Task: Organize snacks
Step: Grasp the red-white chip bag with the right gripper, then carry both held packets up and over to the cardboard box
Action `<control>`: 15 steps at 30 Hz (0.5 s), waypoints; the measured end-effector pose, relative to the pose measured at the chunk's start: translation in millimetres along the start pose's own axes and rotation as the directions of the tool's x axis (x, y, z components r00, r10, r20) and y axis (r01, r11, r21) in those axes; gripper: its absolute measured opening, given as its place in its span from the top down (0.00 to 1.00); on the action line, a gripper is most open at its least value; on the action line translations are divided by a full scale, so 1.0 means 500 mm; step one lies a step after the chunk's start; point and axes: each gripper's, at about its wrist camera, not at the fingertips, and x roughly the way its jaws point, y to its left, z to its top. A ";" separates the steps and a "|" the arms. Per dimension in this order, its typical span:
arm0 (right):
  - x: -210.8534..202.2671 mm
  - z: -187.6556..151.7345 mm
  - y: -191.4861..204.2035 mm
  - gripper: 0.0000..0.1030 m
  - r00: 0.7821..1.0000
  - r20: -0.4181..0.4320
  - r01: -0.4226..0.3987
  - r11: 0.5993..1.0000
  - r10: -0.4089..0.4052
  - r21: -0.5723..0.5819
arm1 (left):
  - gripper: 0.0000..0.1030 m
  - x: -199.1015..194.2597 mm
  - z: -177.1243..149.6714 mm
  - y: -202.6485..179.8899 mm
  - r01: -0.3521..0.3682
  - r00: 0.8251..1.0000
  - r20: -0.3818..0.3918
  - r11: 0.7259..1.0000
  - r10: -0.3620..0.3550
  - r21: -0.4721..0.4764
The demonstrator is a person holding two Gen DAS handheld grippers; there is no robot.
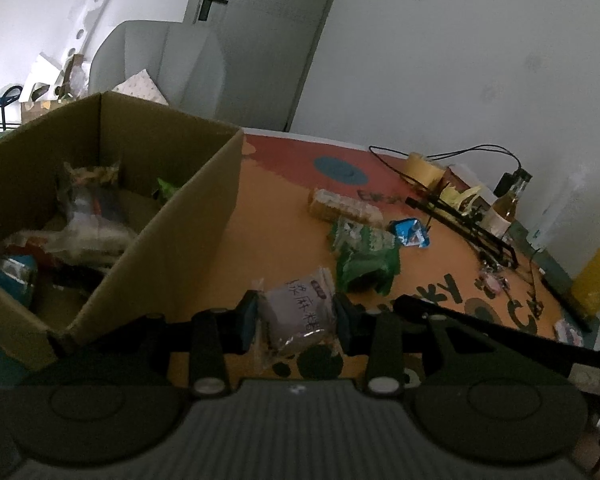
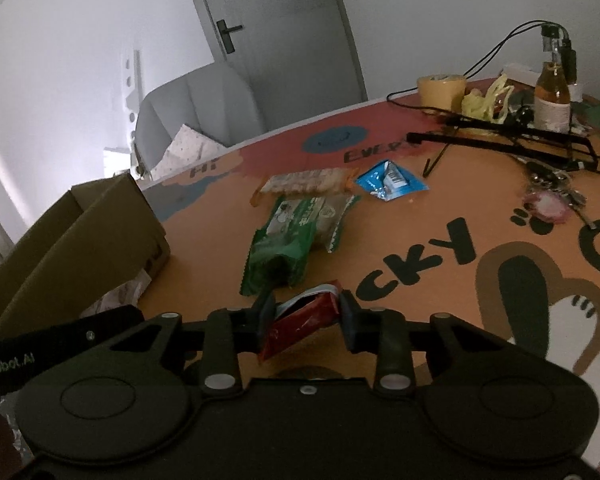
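Left wrist view looks over an orange printed bench (image 1: 284, 216) with black lettering. At its left edge stands an open brown cardboard box (image 1: 188, 232), already holding several wrapped snacks (image 1: 88, 216). Loose on the bench beyond lie a crumpled green snack bag (image 1: 364, 260), a long clear pack of pale biscuits (image 1: 344, 206) and a small blue wrapper (image 1: 410, 232), close together. Nearest the camera, the left gripper (image 1: 296, 314) has its fingers pinching a small pale purple packet with dark characters (image 1: 300, 308), just beside the box. Right wrist view shows the right gripper (image 2: 306, 322), fingers closed onto a small red foil packet (image 2: 300, 326) near the green bag.
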 end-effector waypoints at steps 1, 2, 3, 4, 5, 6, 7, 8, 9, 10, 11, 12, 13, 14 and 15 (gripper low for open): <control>-0.004 0.000 -0.001 0.69 1.000 0.005 -0.002 1.000 0.002 0.004 | 0.62 -0.003 0.001 -0.002 0.001 1.000 0.003 1.000 -0.001 0.002; -0.010 0.001 -0.002 0.70 1.000 0.011 -0.006 1.000 0.006 0.009 | 0.62 -0.007 0.003 -0.002 0.003 1.000 0.008 1.000 -0.003 0.003; -0.016 0.002 -0.002 0.72 1.000 0.016 -0.010 1.000 0.010 0.013 | 0.62 -0.011 0.005 -0.003 0.005 1.000 0.012 1.000 -0.005 0.004; -0.020 0.005 -0.001 0.83 1.000 0.021 -0.011 1.000 0.011 0.013 | 0.62 -0.016 0.007 -0.004 0.006 1.000 0.018 1.000 -0.006 0.005; -0.025 0.007 0.001 0.85 1.000 0.027 -0.013 1.000 0.013 0.009 | 0.62 -0.022 0.009 -0.007 0.006 1.000 0.027 1.000 -0.006 0.010; -0.029 0.010 0.002 0.86 0.999 0.030 -0.015 1.000 0.015 0.011 | 0.62 -0.026 0.012 -0.009 0.005 0.999 0.035 1.000 -0.006 0.016; -0.034 0.013 0.004 0.87 0.999 0.038 -0.015 1.000 0.015 0.009 | 0.62 -0.031 0.014 -0.011 0.006 0.999 0.043 1.000 -0.007 0.019; -0.037 0.015 0.006 0.88 0.999 0.043 -0.014 1.000 0.014 0.004 | 0.62 -0.035 0.016 -0.011 0.008 0.999 0.048 1.000 -0.009 0.021; -0.039 0.017 0.009 0.89 0.999 0.048 -0.013 1.000 0.013 -0.001 | 0.62 -0.038 0.019 -0.012 0.009 0.999 0.052 1.000 -0.010 0.022; -0.039 0.018 0.010 0.90 0.999 0.048 -0.014 1.000 0.015 -0.002 | 0.62 -0.041 0.021 -0.012 0.009 0.998 0.057 1.000 -0.010 0.023; -0.039 0.018 0.010 0.90 0.999 0.047 -0.017 1.000 0.017 -0.001 | 0.62 -0.044 0.022 -0.013 0.007 0.998 0.061 1.000 -0.008 0.025; -0.039 0.017 0.009 0.91 0.999 0.046 -0.021 1.000 0.021 0.004 | 0.62 -0.046 0.023 -0.012 0.005 0.998 0.064 1.000 -0.007 0.026; -0.040 0.015 0.007 0.91 0.999 0.047 -0.023 1.000 0.023 0.010 | 0.62 -0.047 0.024 -0.011 0.004 0.998 0.065 1.000 -0.006 0.026; -0.043 0.013 0.004 0.92 0.998 0.049 -0.028 0.999 0.027 0.016 | 0.62 -0.049 0.026 -0.010 0.004 0.998 0.066 1.000 -0.006 0.025; -0.046 0.011 0.000 0.93 0.998 0.051 -0.035 0.999 0.034 0.023 | 0.62 -0.051 0.026 -0.010 0.003 0.998 0.068 1.000 -0.005 0.025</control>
